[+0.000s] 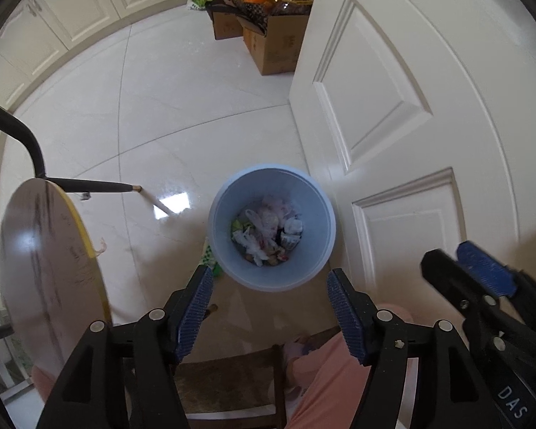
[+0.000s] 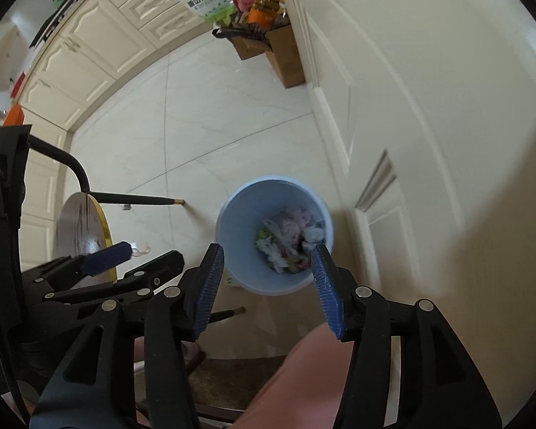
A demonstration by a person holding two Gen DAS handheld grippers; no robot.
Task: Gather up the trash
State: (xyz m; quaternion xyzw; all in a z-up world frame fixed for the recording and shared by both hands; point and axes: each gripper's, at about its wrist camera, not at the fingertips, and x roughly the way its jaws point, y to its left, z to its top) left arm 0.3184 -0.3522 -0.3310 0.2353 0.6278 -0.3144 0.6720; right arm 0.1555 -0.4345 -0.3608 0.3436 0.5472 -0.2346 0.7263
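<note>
Now hovering above the bin, left claw and right claw half open, empty; could clip each other, being just beside.

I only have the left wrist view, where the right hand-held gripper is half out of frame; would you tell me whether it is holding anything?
Observer: No. In the right wrist view the right hand-held gripper is open and empty, and the blue trash bin on the floor shows between its fingers.
Operator: Thank you. Does anything show above the cabinets from there?
Observer: Yes, an orange object shows above them at the far left. I cannot tell what it is.
</note>
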